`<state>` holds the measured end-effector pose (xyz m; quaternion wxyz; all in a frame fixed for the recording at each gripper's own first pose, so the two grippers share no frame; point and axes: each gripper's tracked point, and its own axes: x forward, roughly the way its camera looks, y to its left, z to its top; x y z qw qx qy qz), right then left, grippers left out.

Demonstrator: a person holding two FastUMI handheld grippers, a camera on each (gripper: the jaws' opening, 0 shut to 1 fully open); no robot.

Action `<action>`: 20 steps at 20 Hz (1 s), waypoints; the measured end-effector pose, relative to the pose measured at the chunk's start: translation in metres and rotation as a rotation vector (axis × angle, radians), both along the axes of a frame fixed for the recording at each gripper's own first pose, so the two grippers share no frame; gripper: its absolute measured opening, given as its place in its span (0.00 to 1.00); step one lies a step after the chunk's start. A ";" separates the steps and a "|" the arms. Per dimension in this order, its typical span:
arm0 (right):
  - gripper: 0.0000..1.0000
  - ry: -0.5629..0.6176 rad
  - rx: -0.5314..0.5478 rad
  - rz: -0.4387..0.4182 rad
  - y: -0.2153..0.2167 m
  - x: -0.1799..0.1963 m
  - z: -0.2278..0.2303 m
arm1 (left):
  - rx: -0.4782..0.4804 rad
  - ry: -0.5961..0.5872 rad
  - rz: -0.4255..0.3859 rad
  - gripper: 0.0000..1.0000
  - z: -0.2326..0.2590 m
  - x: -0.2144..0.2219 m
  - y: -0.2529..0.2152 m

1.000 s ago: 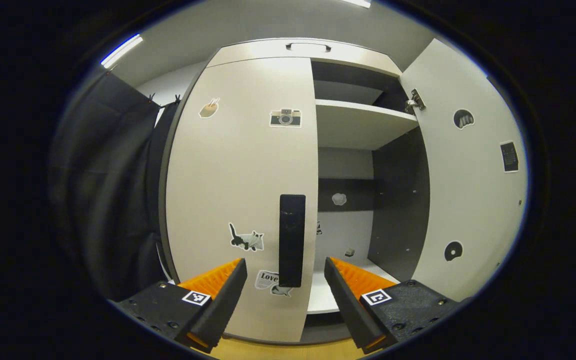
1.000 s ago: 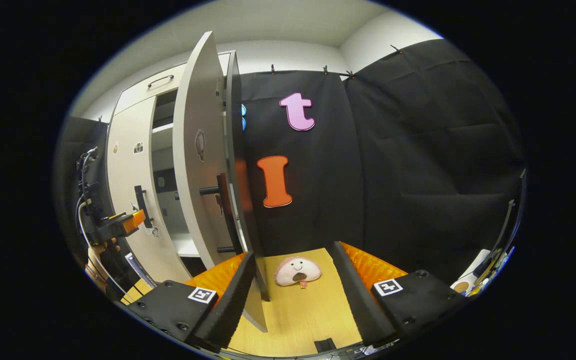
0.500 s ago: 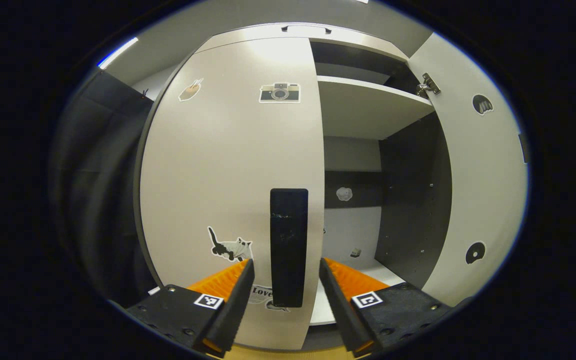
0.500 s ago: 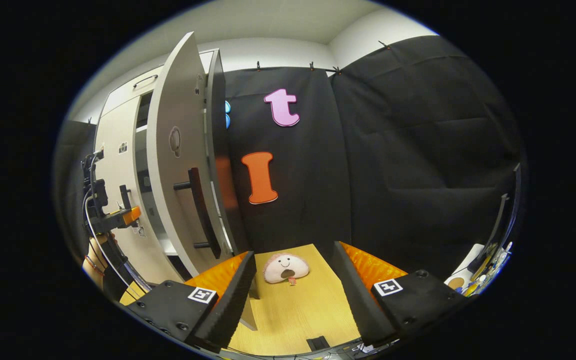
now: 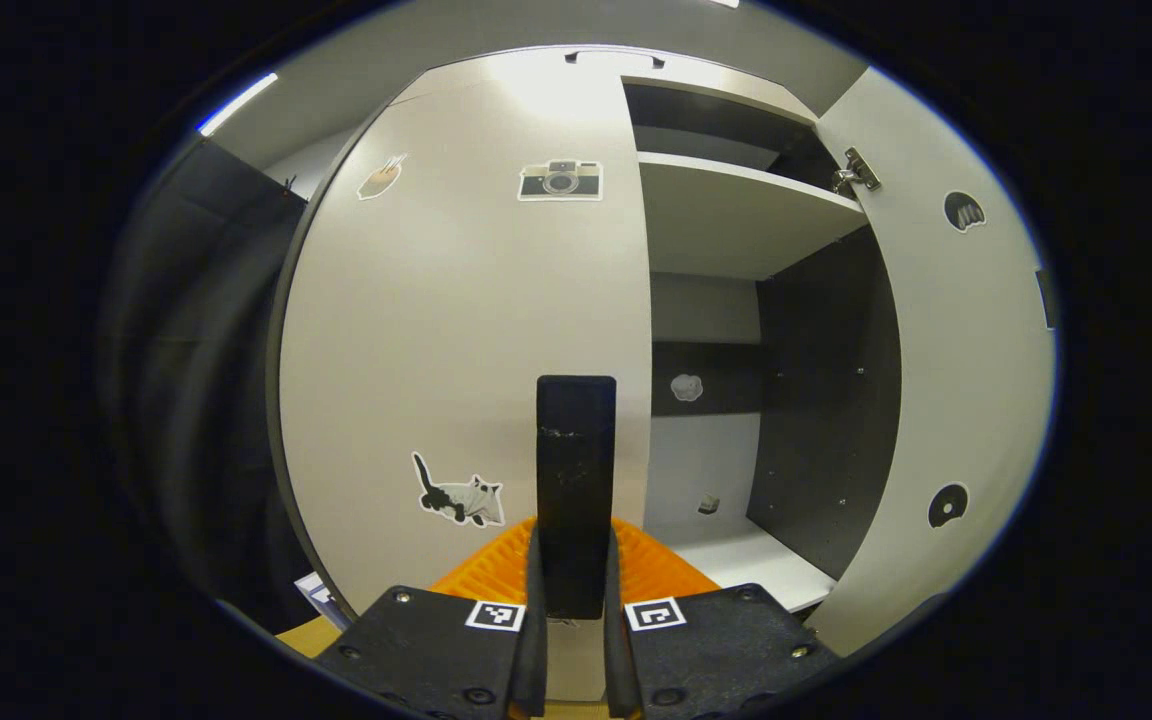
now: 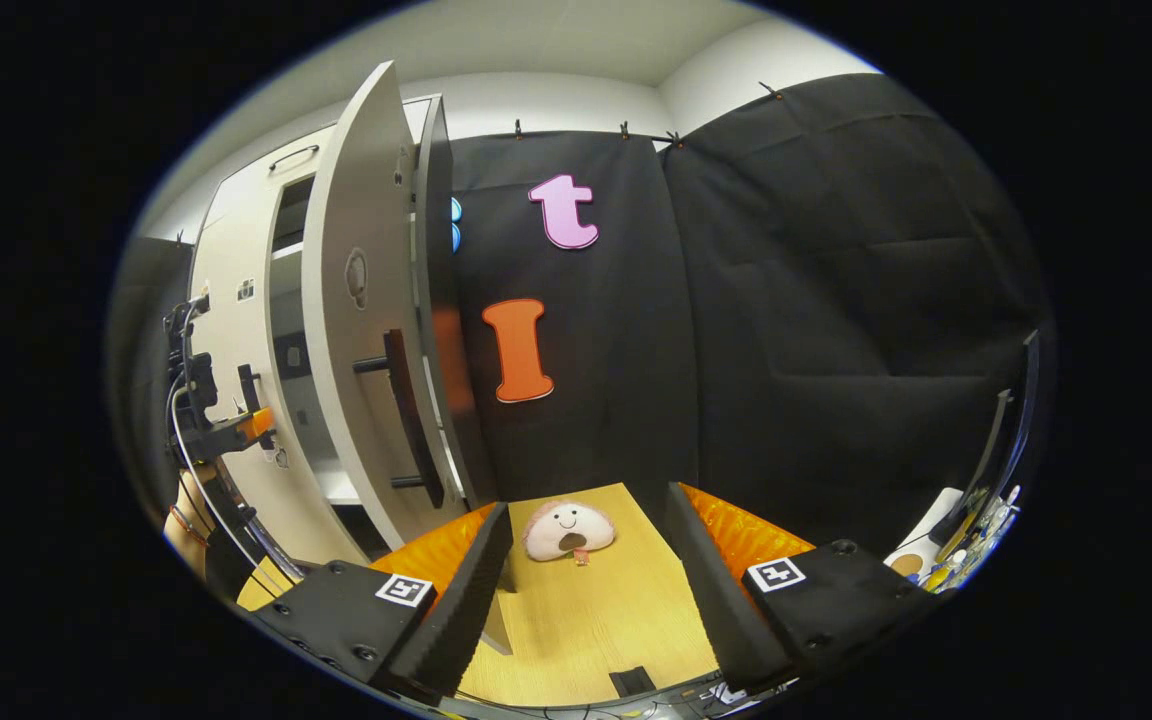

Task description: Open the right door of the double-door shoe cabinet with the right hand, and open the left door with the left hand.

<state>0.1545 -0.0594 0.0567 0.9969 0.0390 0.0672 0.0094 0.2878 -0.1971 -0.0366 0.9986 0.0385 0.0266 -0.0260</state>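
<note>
Left gripper (image 5: 573, 610) now clamped on left door (image 5: 456, 350) handle (image 5: 576, 490) dead ahead, fingers spread a second ago, so pull can start; right gripper (image 6: 586, 590) spread and empty, right door (image 6: 356, 330) already swung wide to its left; no legible writing.
</note>
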 end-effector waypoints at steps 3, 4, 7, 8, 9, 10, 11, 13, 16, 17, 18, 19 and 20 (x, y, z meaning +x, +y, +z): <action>0.89 -0.007 -0.013 0.007 0.004 -0.003 0.003 | -0.005 0.007 -0.032 0.19 0.001 -0.016 0.004; 0.89 -0.010 -0.012 0.011 0.005 -0.005 0.005 | -0.018 0.012 -0.046 0.19 0.000 -0.025 0.007; 0.99 -0.016 -0.010 0.016 0.009 -0.010 0.007 | -0.020 0.021 -0.063 0.19 -0.001 -0.050 0.017; 0.89 -0.017 -0.012 0.018 0.010 -0.013 0.007 | -0.016 0.026 -0.067 0.18 -0.001 -0.054 0.019; 0.89 -0.017 -0.012 0.023 0.013 -0.022 0.006 | -0.015 0.031 -0.069 0.17 -0.001 -0.059 0.022; 0.99 -0.018 -0.010 0.028 0.015 -0.029 0.005 | -0.017 0.036 -0.069 0.17 0.000 -0.065 0.026; 0.99 -0.018 -0.010 0.032 0.018 -0.037 0.006 | -0.018 0.039 -0.070 0.17 0.000 -0.070 0.029; 0.99 -0.022 -0.014 0.031 0.019 -0.044 0.007 | -0.016 0.039 -0.068 0.16 0.002 -0.079 0.032; 0.99 -0.027 -0.020 0.029 0.019 -0.050 0.009 | -0.008 0.036 -0.059 0.15 0.001 -0.087 0.040; 0.99 -0.029 -0.021 0.029 0.019 -0.052 0.009 | -0.004 0.036 -0.057 0.15 0.001 -0.090 0.044; 0.99 -0.030 -0.023 0.030 0.020 -0.055 0.010 | -0.004 0.035 -0.055 0.15 0.004 -0.095 0.048; 0.99 -0.032 -0.024 0.031 0.021 -0.056 0.010 | -0.004 0.035 -0.053 0.15 0.005 -0.099 0.053; 0.99 -0.035 -0.024 0.034 0.021 -0.059 0.012 | -0.003 0.035 -0.052 0.15 0.006 -0.105 0.057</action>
